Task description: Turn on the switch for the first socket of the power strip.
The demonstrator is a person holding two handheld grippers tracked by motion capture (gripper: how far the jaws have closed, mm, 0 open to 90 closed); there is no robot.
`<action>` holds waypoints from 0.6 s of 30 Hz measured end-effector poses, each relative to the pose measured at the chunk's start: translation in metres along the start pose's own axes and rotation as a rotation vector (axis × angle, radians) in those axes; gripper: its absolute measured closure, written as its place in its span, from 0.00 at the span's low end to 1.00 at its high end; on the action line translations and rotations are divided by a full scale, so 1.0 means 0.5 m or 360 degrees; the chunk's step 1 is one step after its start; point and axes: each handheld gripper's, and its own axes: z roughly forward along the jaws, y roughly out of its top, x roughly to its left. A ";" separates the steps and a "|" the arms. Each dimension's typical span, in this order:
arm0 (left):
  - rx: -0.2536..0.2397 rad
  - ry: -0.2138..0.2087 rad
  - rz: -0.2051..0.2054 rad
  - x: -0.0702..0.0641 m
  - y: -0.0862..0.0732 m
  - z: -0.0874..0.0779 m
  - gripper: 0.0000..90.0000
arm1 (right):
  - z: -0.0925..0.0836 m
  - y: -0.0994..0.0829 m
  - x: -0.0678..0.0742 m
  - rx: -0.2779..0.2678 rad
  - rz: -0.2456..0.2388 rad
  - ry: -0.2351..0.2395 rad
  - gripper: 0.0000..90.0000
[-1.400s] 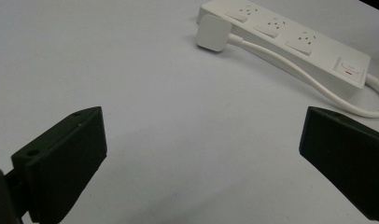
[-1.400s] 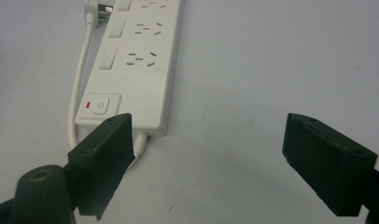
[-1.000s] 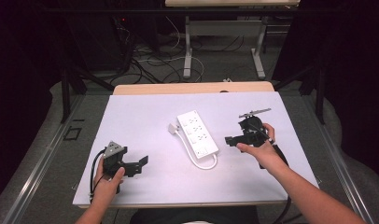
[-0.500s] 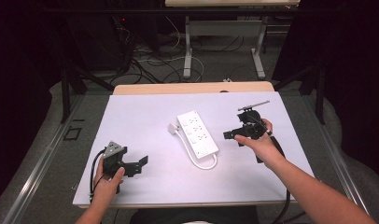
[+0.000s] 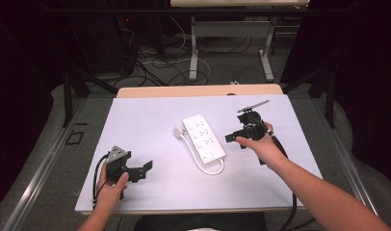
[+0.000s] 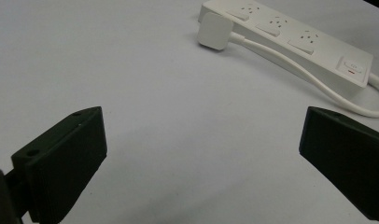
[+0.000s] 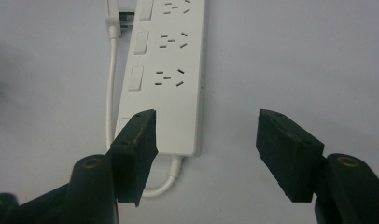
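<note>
Your right tool [image 5: 238, 138] hangs with its jaws wide apart just beside the white power strip [image 5: 203, 136], whose switch end lies between them in the right gripper view. Your left tool [image 5: 143, 169] gapes empty over the bare tabletop [image 5: 150, 120], well apart from the strip and its plug [image 6: 214, 31].

Lab: floor cables [image 5: 155, 62], black curtains [image 5: 20, 57]
</note>
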 end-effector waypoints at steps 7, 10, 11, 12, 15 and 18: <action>-0.0001 0.0002 0.0001 0.000 0.000 0.000 0.01 | 0.019 0.012 0.027 0.0022 -0.0046 0.0019 0.43; -0.0004 0.0003 0.0000 0.000 0.000 -0.001 0.01 | 0.027 0.016 0.037 0.0018 -0.0066 0.0031 0.43; -0.0003 0.0003 0.0001 0.000 0.000 -0.001 0.01 | 0.029 0.017 0.040 0.0017 -0.0067 0.0035 0.43; -0.0002 0.0003 0.0001 0.001 0.000 -0.001 0.01 | 0.032 0.019 0.043 0.0018 -0.0069 0.0040 0.44; -0.0003 0.0004 0.0001 0.001 0.000 -0.001 0.01 | 0.040 0.024 0.052 0.0032 -0.0055 0.0059 0.44; -0.0004 0.0003 0.0004 0.000 0.000 -0.001 0.01 | 0.050 0.029 0.057 0.0022 -0.0064 0.0074 0.44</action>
